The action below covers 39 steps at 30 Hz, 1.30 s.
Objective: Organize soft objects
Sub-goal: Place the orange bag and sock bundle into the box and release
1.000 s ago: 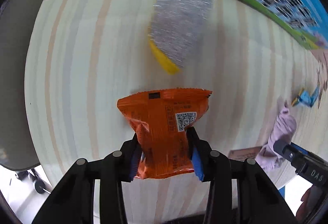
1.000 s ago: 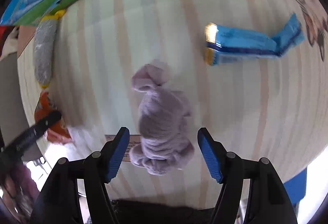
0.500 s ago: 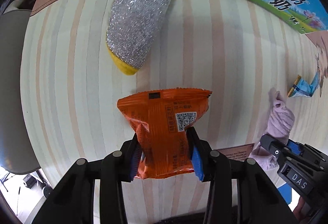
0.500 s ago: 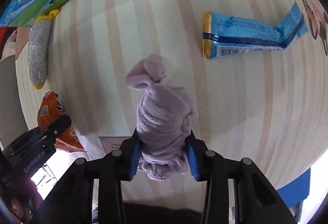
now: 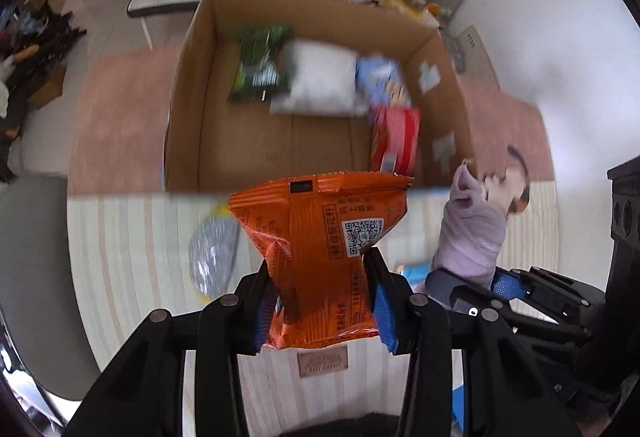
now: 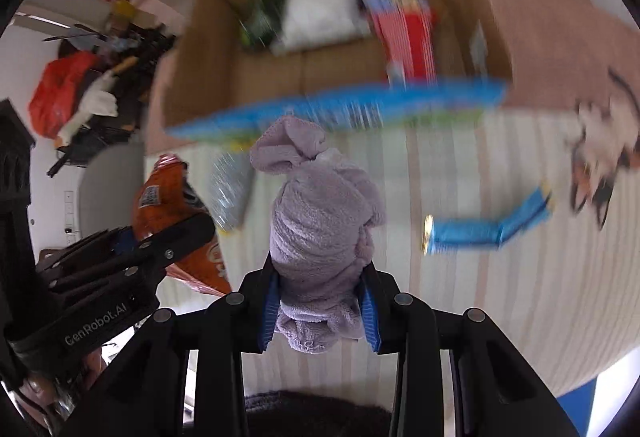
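My left gripper is shut on an orange snack packet and holds it up above the striped table. My right gripper is shut on a rolled lilac towel, also lifted. The towel also shows in the left wrist view, to the right of the packet, and the packet in the right wrist view, to the left. An open cardboard box stands on the floor beyond the table's far edge, with several packets and a white pillow-like item inside.
A silver scouring pad and a blue wrapper lie on the striped table. A cat picture is at the table's right. A pink rug, bedding and clutter lie around the box.
Both grippers have lifted and tilted up from the table, so the box on the floor now shows. The right gripper closed on the lilac towel earlier and now carries it.
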Each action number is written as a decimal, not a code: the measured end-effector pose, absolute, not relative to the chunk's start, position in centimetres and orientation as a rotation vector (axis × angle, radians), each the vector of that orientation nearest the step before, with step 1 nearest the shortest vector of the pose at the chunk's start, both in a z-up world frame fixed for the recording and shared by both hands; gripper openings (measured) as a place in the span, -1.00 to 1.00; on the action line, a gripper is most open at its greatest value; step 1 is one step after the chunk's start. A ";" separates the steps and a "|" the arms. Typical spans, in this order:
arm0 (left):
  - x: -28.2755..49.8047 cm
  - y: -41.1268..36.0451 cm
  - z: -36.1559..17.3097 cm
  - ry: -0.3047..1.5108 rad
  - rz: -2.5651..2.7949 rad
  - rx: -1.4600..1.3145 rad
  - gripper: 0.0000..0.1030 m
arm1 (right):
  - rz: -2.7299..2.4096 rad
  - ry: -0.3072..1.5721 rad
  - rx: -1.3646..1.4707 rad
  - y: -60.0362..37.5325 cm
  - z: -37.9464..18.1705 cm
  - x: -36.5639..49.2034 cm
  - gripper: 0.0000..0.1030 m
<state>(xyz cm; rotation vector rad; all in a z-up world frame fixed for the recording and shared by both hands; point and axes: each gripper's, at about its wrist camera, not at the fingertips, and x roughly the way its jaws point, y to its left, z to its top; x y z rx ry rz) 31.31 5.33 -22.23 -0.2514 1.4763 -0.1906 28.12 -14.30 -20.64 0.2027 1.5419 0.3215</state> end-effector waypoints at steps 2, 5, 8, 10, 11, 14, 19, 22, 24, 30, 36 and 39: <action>34.0 6.6 -21.4 1.480 -0.190 -0.239 -0.25 | 0.334 1.512 0.179 -11.7 -19.1 31.0 -0.30; 37.8 7.3 -22.7 1.546 -0.187 -0.232 -0.25 | 0.325 1.487 0.131 -9.8 -18.9 35.6 -0.30; 41.9 8.3 -26.6 1.654 -0.180 -0.276 -0.25 | 0.311 1.529 0.129 -7.4 -21.3 39.0 -0.30; 43.7 8.4 -29.7 1.740 -0.178 -0.305 -0.25 | 0.298 1.553 0.121 -6.0 -23.4 39.9 -0.30; 44.1 8.8 -30.9 1.767 -0.173 -0.316 -0.25 | 0.285 1.566 0.111 -5.8 -24.5 40.5 -0.30; 45.3 8.6 -34.4 1.850 -0.165 -0.326 -0.25 | 0.276 1.619 0.086 -5.5 -28.5 41.6 -0.30; 45.9 7.9 -38.4 1.945 -0.169 -0.331 -0.25 | 0.261 1.698 0.056 -5.2 -32.9 43.1 -0.29; 45.9 7.8 -39.4 1.964 -0.159 -0.336 -0.25 | 0.252 1.724 0.046 -5.2 -34.5 43.5 -0.29; 45.9 7.6 -39.4 1.969 -0.153 -0.323 -0.24 | 0.252 1.737 0.045 -5.3 -35.2 43.7 -0.29; 46.2 7.8 -37.5 1.955 -0.121 -0.322 -0.08 | 0.261 1.771 0.069 -5.5 -36.1 44.8 -0.18; 46.4 8.1 -33.4 1.845 -0.112 -0.255 0.26 | 0.257 1.726 0.061 -6.2 -34.0 45.8 0.06; 45.7 8.4 -31.0 1.780 -0.104 -0.217 0.65 | 0.249 1.698 0.041 -6.5 -32.6 46.0 0.16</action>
